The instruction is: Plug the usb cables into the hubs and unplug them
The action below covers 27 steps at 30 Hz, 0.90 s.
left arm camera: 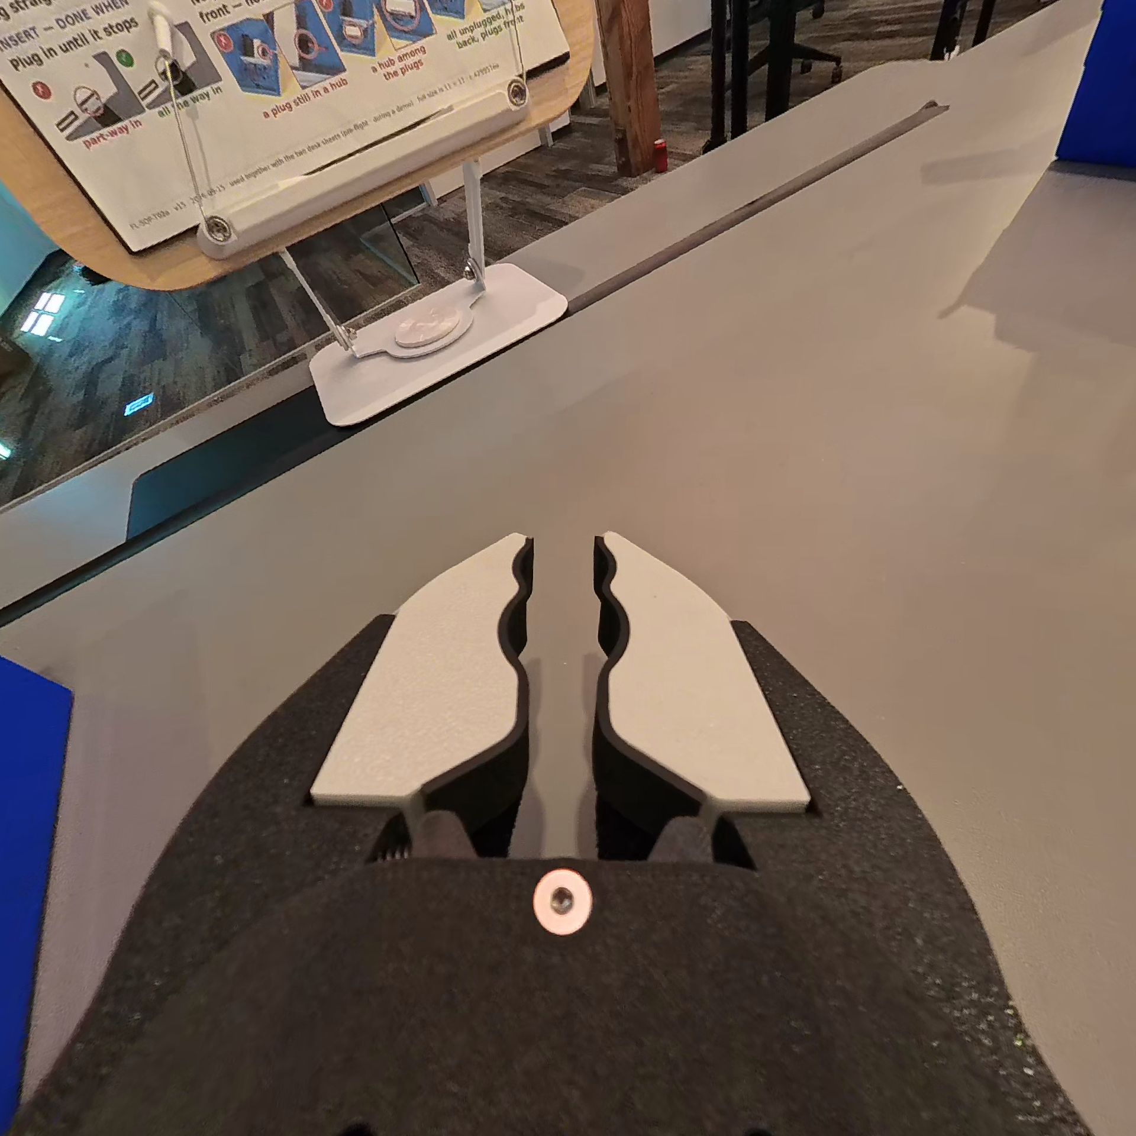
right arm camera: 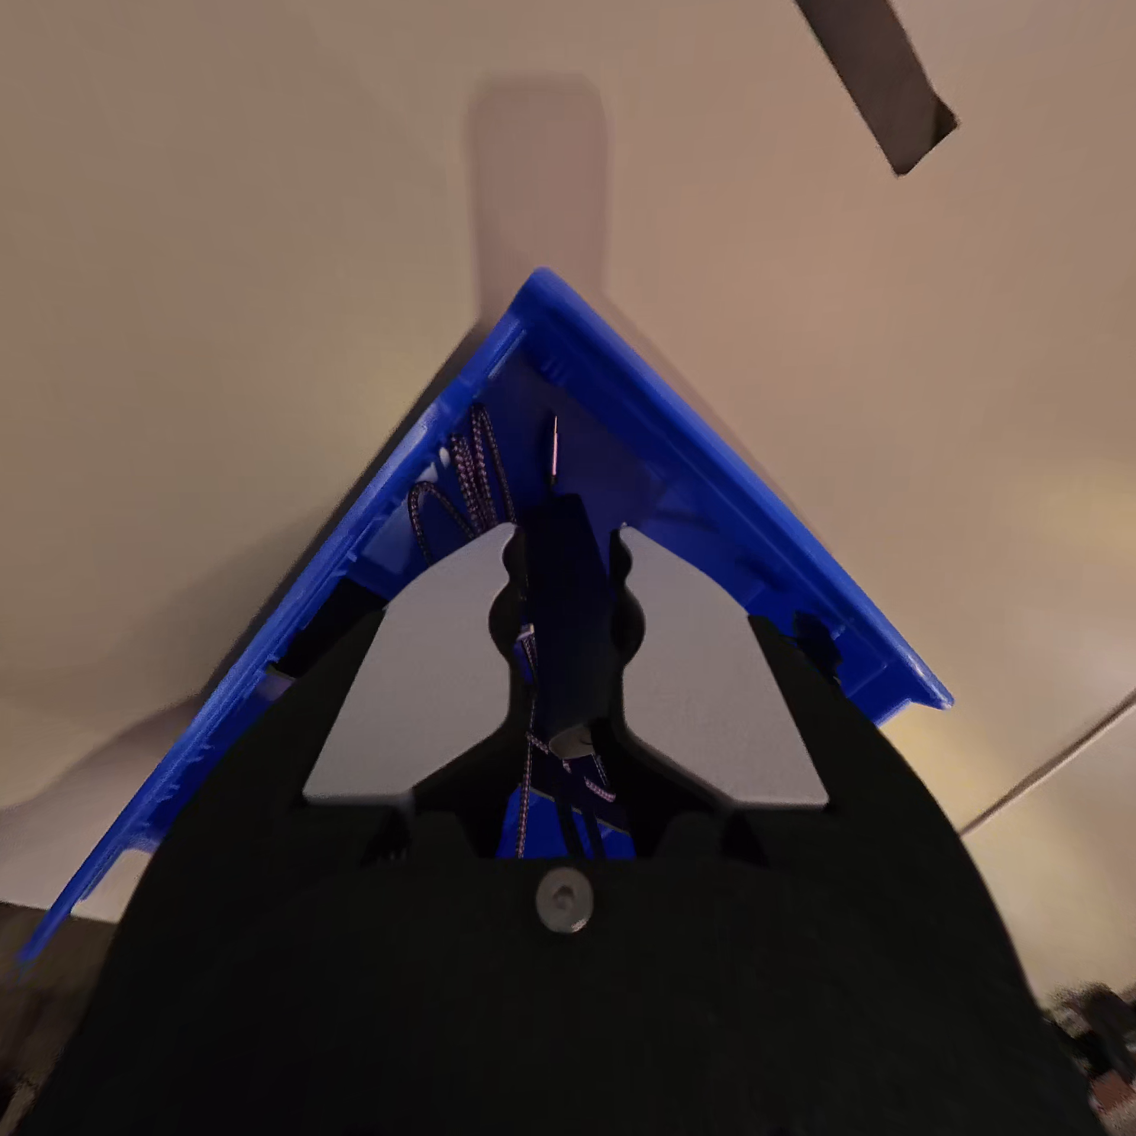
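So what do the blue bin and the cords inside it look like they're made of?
The blue bin looks like moulded plastic: uniform saturated colour, ribbed rim, slight sheen. The braided purple-and-white cords look woven fabric-sheathed, judging by the checkered weave. The picture is dim and blurred, so neither is certain.

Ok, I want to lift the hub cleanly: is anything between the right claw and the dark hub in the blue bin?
Nothing visible. The dark hub sits between the fingers of the right claw, inside the blue bin. Braided cables lie beside and beneath it, so they may drag along.
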Motion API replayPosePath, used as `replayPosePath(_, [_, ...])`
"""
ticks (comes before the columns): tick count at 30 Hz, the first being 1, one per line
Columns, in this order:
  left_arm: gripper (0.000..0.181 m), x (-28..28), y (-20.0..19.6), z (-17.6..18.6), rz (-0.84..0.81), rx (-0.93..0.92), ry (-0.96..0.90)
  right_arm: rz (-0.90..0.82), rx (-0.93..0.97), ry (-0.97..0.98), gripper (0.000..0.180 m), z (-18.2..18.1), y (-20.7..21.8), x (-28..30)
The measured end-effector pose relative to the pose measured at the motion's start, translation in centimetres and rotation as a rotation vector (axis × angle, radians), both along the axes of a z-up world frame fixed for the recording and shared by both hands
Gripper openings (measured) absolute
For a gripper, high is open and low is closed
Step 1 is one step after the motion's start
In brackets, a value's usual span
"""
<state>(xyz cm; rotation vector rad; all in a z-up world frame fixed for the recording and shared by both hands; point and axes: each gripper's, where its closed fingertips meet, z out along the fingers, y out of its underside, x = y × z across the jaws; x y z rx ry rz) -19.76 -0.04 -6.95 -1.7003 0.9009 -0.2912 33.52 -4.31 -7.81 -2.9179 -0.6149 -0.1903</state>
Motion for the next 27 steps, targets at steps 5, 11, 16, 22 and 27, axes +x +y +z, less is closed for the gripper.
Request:
replayPosePath(5, [0.018,0.0,-0.1,0.1,-0.002,0.001,-0.002,-0.001,0.183,0.072,0.04,3.0,1.4,-0.5])
replayPosePath(11, [0.018,0.2,-0.1,0.0,-0.005,0.001,0.002,-0.012,0.329,0.13,0.043,7.6,1.7,-0.5])
replayPosePath(16, [0.018,0.1,-0.1,0.1,-0.005,0.001,-0.001,-0.032,0.359,0.07,0.039,8.2,0.5,1.2])
replayPosePath(22, [0.019,0.1,-0.1,0.0,-0.008,-0.009,-0.009,-0.016,0.522,0.104,0.036,11.7,-0.1,-0.7])
replayPosePath(27, [0.02,0.3,0.0,0.2,-0.01,-0.008,-0.015,0.052,0.777,0.199,0.035,18.2,0.0,-7.3])
